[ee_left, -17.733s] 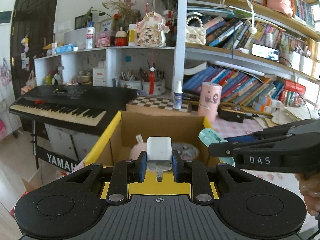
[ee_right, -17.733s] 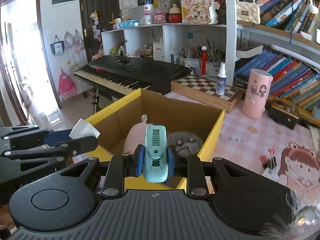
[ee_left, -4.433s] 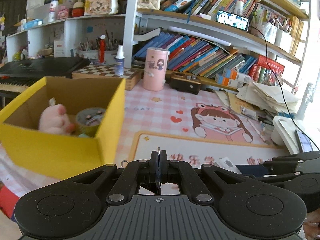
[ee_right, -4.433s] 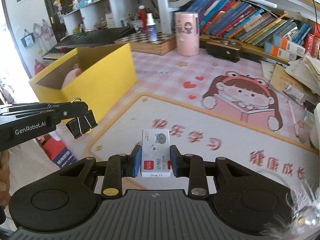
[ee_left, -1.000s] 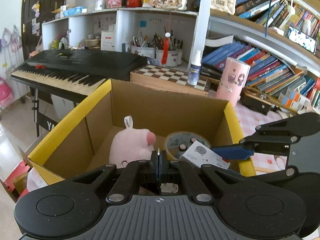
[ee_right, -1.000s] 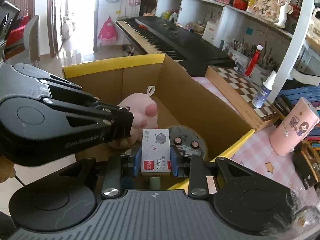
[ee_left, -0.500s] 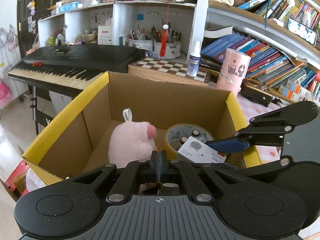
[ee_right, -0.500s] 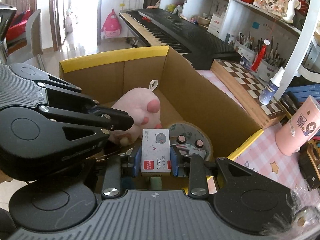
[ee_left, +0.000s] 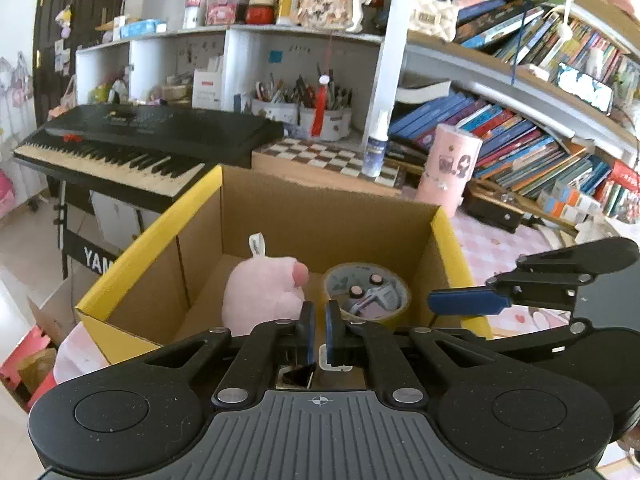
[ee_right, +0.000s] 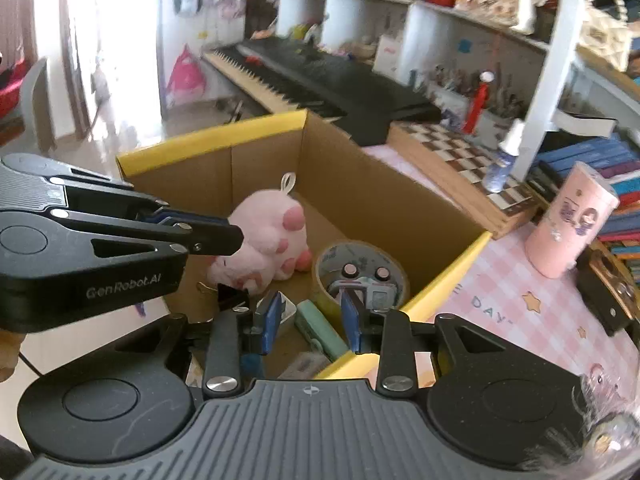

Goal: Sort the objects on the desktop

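Both grippers hang over the open yellow cardboard box (ee_left: 148, 240) (ee_right: 208, 140). My left gripper (ee_left: 319, 332) (ee_right: 236, 240) has its jaws opening by a narrow gap, with nothing between them. The black binder clip (ee_left: 298, 376) (ee_right: 232, 294) lies on the box floor below it. My right gripper (ee_right: 311, 322) (ee_left: 464, 303) has its jaws opening too and holds nothing. The small staples box (ee_right: 302, 362) shows blurred underneath it, inside the cardboard box. Also in the box are a pink plush (ee_left: 260, 292) (ee_right: 268, 232), a tape roll (ee_left: 332, 280) (ee_right: 324, 260), a teal stapler (ee_right: 320, 330) and a white charger (ee_right: 286, 312).
The box sits at the left end of a pink checked desk mat (ee_right: 520, 312). Behind it stand a chessboard case (ee_left: 320, 156), a spray bottle (ee_left: 374, 148) and a pink cylinder (ee_left: 448, 168). A black keyboard (ee_left: 132, 140) stands to the left, bookshelves behind.
The left jaws have parted and the binder clip has dropped out into the box. The right jaws have widened and the staples box has fallen from them.
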Motion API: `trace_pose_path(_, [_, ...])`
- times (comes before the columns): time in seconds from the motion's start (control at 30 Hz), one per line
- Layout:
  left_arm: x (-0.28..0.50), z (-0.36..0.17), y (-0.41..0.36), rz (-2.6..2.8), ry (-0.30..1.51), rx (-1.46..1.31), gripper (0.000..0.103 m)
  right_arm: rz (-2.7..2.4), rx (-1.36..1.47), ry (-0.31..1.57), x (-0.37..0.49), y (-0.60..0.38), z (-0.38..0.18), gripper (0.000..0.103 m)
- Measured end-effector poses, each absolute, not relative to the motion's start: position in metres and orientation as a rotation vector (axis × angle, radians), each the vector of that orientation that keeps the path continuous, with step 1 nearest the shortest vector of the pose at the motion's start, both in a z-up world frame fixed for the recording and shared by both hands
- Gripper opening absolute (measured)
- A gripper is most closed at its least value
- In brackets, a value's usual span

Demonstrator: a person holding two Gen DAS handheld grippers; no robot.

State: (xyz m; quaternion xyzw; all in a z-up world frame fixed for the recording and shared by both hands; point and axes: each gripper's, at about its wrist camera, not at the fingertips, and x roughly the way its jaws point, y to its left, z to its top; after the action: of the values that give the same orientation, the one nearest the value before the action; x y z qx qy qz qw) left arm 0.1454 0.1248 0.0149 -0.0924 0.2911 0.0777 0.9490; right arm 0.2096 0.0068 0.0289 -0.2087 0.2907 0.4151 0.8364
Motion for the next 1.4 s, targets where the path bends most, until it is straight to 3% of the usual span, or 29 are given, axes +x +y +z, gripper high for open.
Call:
trace_pose_path(0.2, [0.123, 0.026, 0.119, 0.134, 0.542, -0.162, 0.015, 0.770, -0.377, 0.564, 0.181, -0.011, 0.040, 0.033])
trace_pose_path(0.4, [0.097, 0.030, 0.116, 0.110, 0.511, -0.155, 0.031, 0.601, -0.253, 0.569, 0.153, -0.039, 0.039, 0.033])
trace_pose_path(0.77, [0.042, 0.027, 0.104, 0.037, 0.528, -0.096, 0.046, 0.370, -0.108, 0.547, 0.071, -0.078, 0.035, 0.034])
trace_pose_path(0.9, [0.024, 0.026, 0.095, 0.025, 0.528, -0.065, 0.060, 0.295, -0.076, 0.532, 0.044, -0.093, 0.031, 0.037])
trace_pose_path(1.17, [-0.005, 0.020, 0.072, -0.032, 0.527, -0.010, 0.078, 0.140, -0.037, 0.543, -0.007, -0.118, 0.015, 0.050])
trace_pose_path(1.4, [-0.020, 0.020, 0.057, -0.040, 0.517, 0.022, 0.089, 0.036, -0.003, 0.557, -0.030, -0.138, 0.010, 0.081])
